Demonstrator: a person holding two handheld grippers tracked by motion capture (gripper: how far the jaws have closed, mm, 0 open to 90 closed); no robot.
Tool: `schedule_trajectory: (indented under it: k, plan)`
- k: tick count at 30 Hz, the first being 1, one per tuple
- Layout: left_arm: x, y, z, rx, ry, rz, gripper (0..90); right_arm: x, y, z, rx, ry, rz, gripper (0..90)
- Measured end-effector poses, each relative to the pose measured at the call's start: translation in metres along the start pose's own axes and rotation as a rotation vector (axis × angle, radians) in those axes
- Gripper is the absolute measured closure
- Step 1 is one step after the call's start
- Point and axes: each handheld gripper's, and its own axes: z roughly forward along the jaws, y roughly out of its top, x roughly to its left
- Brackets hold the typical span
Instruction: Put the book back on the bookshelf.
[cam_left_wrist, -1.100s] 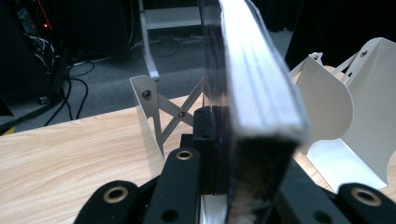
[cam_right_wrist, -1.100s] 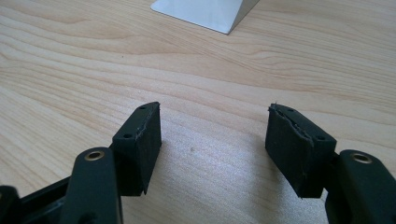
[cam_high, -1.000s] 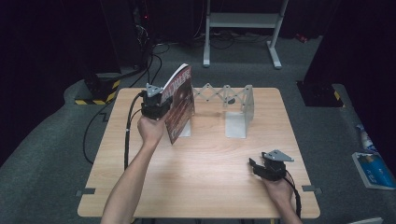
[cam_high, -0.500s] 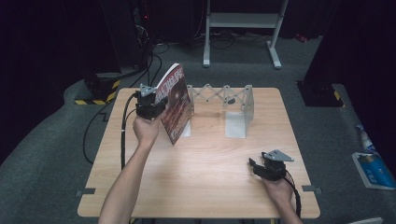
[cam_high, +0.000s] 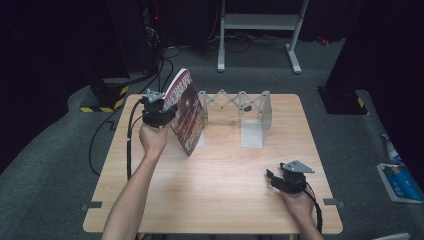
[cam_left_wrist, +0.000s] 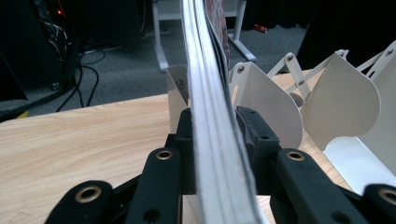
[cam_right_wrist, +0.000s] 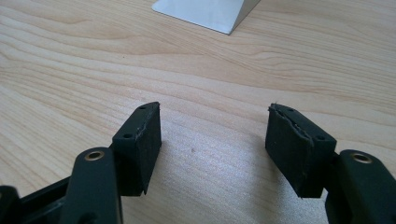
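Left gripper (cam_high: 167, 112) fingers loosening around leftward-shifted book (cam_high: 187, 112)

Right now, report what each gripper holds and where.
Left gripper has the book, at its page edge, between its jaws, which have just been opening; whether the pads press it is unclear. Right gripper holds nothing.

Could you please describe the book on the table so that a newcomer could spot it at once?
On the light wooden table, look to the far left end of the white accordion book rack. The thin red-covered book leans there, the table's one coloured thing.
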Motion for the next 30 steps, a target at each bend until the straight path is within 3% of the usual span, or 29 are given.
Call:
schedule_trajectory:
  k: [7, 16, 23, 30]
  plan:
    - [0.004, 0.002, -0.004, -0.004, 0.002, -0.011, 68.6, 0.000, 0.000, 0.000, 0.001, -0.001, 0.001, 36.1]
    - [0.008, -0.001, -0.004, 0.019, -0.002, -0.015, 57.7, 0.000, 0.000, 0.000, 0.000, 0.000, -0.002, 36.1]
    - [0.011, -0.004, -0.007, 0.018, -0.031, -0.022, 45.3, 0.000, 0.000, 0.000, 0.000, -0.001, -0.001, 36.1]
    - [0.016, -0.009, -0.012, 0.010, -0.054, -0.025, 39.9, 0.000, 0.000, 0.000, -0.001, -0.001, -0.001, 36.0]
